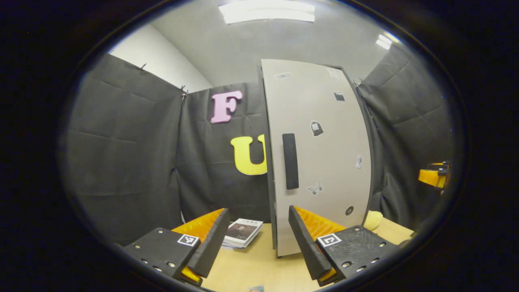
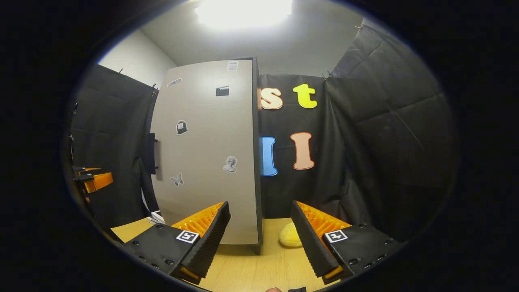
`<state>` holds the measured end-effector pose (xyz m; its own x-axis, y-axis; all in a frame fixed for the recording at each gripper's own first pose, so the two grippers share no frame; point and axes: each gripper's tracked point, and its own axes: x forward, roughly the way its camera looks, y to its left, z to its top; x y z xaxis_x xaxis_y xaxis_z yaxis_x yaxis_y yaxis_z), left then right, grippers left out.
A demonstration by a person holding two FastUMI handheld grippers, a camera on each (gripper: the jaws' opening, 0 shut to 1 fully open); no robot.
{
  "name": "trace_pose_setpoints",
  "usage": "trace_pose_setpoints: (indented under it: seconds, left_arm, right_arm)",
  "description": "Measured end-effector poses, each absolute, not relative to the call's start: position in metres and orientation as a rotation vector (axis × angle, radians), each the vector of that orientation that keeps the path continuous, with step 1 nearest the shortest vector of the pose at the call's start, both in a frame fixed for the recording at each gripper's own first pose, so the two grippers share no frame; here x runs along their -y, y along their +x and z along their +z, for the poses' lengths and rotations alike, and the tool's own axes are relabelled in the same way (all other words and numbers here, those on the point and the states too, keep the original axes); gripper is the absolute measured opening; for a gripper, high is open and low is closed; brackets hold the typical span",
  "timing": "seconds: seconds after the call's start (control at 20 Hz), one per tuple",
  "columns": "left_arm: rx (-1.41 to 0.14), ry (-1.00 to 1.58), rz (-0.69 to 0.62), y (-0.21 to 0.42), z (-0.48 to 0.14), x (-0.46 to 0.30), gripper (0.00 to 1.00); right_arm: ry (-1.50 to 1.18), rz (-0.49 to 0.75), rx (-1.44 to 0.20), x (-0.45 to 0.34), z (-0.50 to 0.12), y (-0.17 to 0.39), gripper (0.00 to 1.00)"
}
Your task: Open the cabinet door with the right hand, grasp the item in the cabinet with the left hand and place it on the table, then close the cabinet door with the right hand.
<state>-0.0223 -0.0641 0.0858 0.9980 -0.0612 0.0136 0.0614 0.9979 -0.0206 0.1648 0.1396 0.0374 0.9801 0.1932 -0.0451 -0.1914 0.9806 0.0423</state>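
Observation:
A tall grey cabinet (image 1: pixel 320 154) stands on the wooden table (image 1: pixel 251 267), its door closed, with a dark vertical handle (image 1: pixel 290 161) near the door's left edge. In the right gripper view the cabinet (image 2: pixel 206 154) rises left of centre and its handle (image 2: pixel 151 153) shows edge-on at the far left. My left gripper (image 1: pixel 255 239) is open, a short way in front of the door below the handle. Facing the cabinet's right corner, my right gripper (image 2: pixel 259 237) stands open with nothing between its fingers. The right gripper (image 1: pixel 436 175) appears at the far right of the left gripper view, and the left gripper (image 2: pixel 92 179) at the far left of the right gripper view.
A small stack of booklets (image 1: pixel 243 232) lies on the table left of the cabinet. A soft yellow object (image 2: pixel 290 237) lies by the cabinet's right foot, also seen as a yellow object (image 1: pixel 373 220) behind the left gripper's right finger. Black cloth walls close in all around.

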Motion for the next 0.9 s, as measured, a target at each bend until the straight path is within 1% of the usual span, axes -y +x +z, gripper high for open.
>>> trace_pose_setpoints:
  seconds: [0.15,0.2,0.25,0.35,0.4,0.5,0.65,0.7,0.75,0.8,0.85,0.9]
  left_arm:
    - [0.002,-0.024,-0.059,-0.019,0.080,0.056,0.88]
    - [0.001,-0.026,-0.058,-0.018,0.079,0.053,0.90]
    - [-0.001,-0.026,-0.058,-0.017,0.079,0.051,0.88]
    - [-0.001,-0.026,-0.062,-0.014,0.079,0.049,0.90]
    - [0.001,-0.024,-0.064,-0.013,0.079,0.049,0.88]
    - [0.004,-0.018,-0.066,-0.010,0.079,0.048,0.92]
    - [0.003,-0.022,-0.069,-0.007,0.078,0.049,0.92]
    - [0.000,-0.026,-0.071,-0.007,0.078,0.049,0.90]
    - [-0.001,-0.028,-0.072,-0.006,0.077,0.049,0.90]
    - [-0.002,-0.027,-0.072,-0.005,0.077,0.048,0.91]
    - [-0.003,-0.025,-0.070,-0.004,0.076,0.047,0.92]
    - [-0.003,-0.023,-0.070,-0.004,0.076,0.048,0.92]
  right_arm:
    - [0.039,0.188,-0.037,-0.149,0.043,0.164,0.96]
    - [0.037,0.185,-0.035,-0.150,0.043,0.165,0.97]
    - [0.035,0.181,-0.034,-0.150,0.044,0.166,0.96]
    - [0.032,0.176,-0.029,-0.151,0.048,0.169,0.96]
    - [0.030,0.171,-0.030,-0.151,0.048,0.170,0.96]
    - [0.031,0.163,-0.029,-0.150,0.050,0.171,0.96]
    - [0.033,0.157,-0.029,-0.150,0.052,0.172,0.96]
    - [0.030,0.155,-0.026,-0.149,0.053,0.173,0.96]
    - [0.025,0.153,-0.027,-0.148,0.053,0.174,0.96]
    - [0.020,0.151,-0.028,-0.147,0.053,0.175,0.92]
    - [0.019,0.151,-0.030,-0.147,0.052,0.175,0.96]
    - [0.021,0.154,-0.031,-0.147,0.052,0.176,0.96]
